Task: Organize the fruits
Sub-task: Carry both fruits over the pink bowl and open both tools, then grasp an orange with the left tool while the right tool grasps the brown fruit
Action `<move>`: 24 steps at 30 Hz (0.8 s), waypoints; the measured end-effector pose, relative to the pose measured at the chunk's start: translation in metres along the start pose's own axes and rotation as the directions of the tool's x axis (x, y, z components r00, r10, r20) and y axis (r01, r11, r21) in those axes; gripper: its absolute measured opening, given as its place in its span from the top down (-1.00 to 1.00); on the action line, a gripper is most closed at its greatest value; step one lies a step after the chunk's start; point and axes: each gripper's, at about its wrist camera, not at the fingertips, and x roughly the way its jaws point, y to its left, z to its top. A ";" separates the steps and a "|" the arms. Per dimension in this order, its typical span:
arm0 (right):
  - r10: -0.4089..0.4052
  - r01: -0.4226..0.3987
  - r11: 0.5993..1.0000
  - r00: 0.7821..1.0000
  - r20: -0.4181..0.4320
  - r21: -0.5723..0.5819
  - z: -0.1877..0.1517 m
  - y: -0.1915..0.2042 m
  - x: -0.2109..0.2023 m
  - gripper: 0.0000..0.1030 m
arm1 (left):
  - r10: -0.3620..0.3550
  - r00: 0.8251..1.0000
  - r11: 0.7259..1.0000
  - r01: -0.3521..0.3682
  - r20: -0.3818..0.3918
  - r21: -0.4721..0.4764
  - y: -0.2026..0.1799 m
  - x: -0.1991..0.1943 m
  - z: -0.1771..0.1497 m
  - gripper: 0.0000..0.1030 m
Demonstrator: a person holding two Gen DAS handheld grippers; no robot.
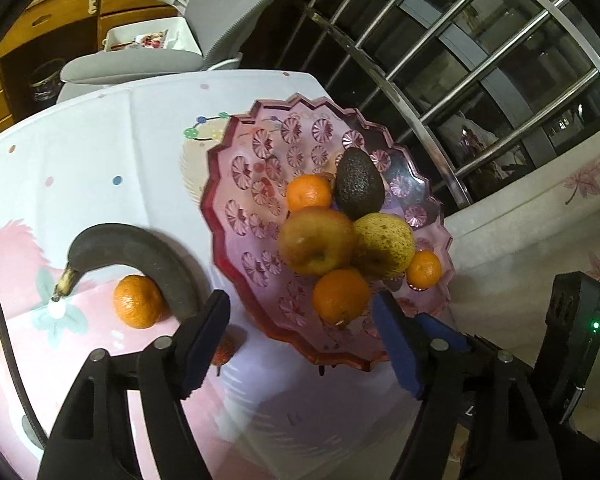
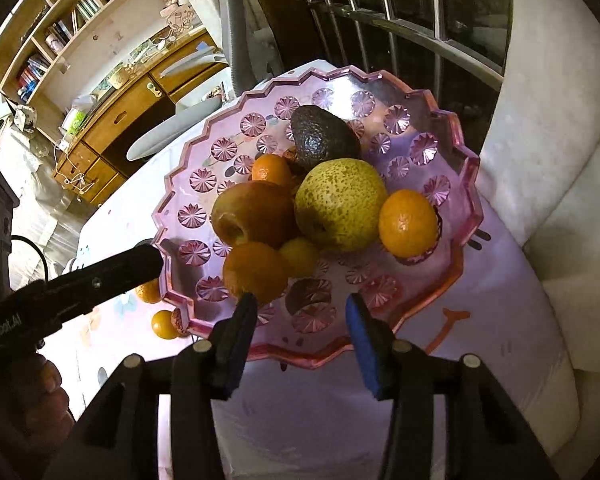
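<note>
A pink glass bowl (image 1: 244, 184) (image 2: 456, 160) stands on the table and holds an avocado (image 1: 358, 184) (image 2: 322, 138), a speckled pear (image 1: 384, 246) (image 2: 340, 204), an apple (image 1: 316, 240) (image 2: 252, 214) and several mandarins (image 1: 340, 294) (image 2: 408, 222). Left of the bowl on the cloth lie a dark banana (image 1: 140, 252), a mandarin (image 1: 138, 300) and a strawberry (image 1: 224, 350). My left gripper (image 1: 300, 340) is open and empty above the bowl's near rim. My right gripper (image 2: 300, 336) is open and empty over the bowl's front edge.
A grey office chair (image 1: 140, 60) stands beyond the table. Metal window bars (image 1: 460, 60) run along the right. A white sofa (image 2: 548, 160) sits right of the table. Wooden drawers (image 2: 112, 120) and shelves stand at the back left. A flowered cloth (image 1: 80, 160) covers the table.
</note>
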 end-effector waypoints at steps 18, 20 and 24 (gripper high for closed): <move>0.046 -0.046 0.999 0.994 0.097 -0.010 -0.031 0.036 -0.023 0.09 | 0.162 0.986 0.987 -0.162 -0.025 0.002 0.058 -0.035 -0.010 -0.46; 0.052 -0.050 0.999 0.993 0.101 -0.017 -0.038 0.043 -0.021 0.09 | 0.168 0.985 0.986 -0.167 -0.037 0.027 0.063 -0.034 -0.009 -0.46; 0.064 -0.060 0.997 0.992 0.105 -0.043 -0.048 0.061 -0.014 0.09 | 0.162 0.984 0.985 -0.156 -0.079 0.080 0.069 -0.026 -0.006 -0.46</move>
